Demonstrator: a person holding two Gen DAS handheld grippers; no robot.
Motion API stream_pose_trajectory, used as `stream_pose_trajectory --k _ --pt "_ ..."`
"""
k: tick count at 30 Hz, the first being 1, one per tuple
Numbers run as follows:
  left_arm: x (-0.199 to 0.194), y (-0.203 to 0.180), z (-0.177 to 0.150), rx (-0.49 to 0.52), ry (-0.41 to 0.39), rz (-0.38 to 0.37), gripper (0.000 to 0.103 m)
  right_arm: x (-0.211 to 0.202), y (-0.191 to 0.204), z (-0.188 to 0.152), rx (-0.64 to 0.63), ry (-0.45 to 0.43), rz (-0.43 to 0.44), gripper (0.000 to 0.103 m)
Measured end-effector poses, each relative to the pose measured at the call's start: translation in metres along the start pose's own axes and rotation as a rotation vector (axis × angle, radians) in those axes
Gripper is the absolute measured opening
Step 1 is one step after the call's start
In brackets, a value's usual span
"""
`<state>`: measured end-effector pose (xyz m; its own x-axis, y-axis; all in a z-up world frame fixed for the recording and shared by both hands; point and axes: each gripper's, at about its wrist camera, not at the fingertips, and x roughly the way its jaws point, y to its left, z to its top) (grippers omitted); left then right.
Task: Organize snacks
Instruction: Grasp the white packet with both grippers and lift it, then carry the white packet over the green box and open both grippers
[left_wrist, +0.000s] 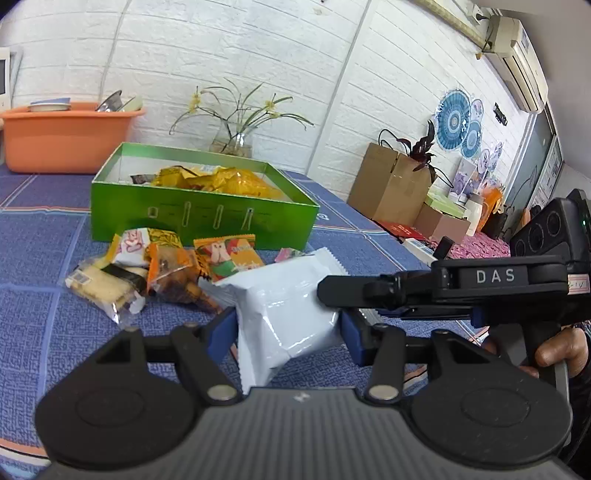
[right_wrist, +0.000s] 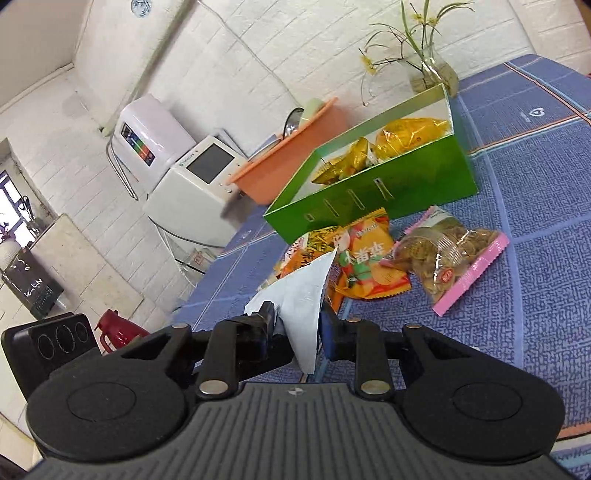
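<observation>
- The left gripper (left_wrist: 288, 328) pinches a white packet (left_wrist: 284, 306) between its blue pads, just above the blue checked tablecloth (left_wrist: 37, 258).
- The right gripper (right_wrist: 297, 325) clamps the same packet's crimped end.
- Loose snack packets (left_wrist: 155, 269) lie just beyond.
- Behind them stands an open green box (left_wrist: 199, 218) holding yellow wrappers (left_wrist: 221, 181).
- An orange basin (left_wrist: 62, 136) sits at the far edge.

One green box (left_wrist: 199, 218); one white packet (left_wrist: 284, 314); one pink bag of biscuits (right_wrist: 450, 258); two vases of flowers; one orange tub (left_wrist: 62, 136).
</observation>
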<state>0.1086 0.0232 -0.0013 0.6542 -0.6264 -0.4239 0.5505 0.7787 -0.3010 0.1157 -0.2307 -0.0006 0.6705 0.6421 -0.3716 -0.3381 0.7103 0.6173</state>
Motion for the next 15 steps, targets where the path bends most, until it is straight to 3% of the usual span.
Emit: stream_pose_trajectory --k 6,15 --pt "0.007 -0.001 0.019 0.042 -0.014 0.027 0.049 0.005 -0.002 0.008 0.015 -0.065 0.008 0.046" --pt "0.062 -0.001 0.103 0.143 -0.078 0.071 0.049 0.025 -0.019 0.082 0.011 -0.255 0.010 0.047"
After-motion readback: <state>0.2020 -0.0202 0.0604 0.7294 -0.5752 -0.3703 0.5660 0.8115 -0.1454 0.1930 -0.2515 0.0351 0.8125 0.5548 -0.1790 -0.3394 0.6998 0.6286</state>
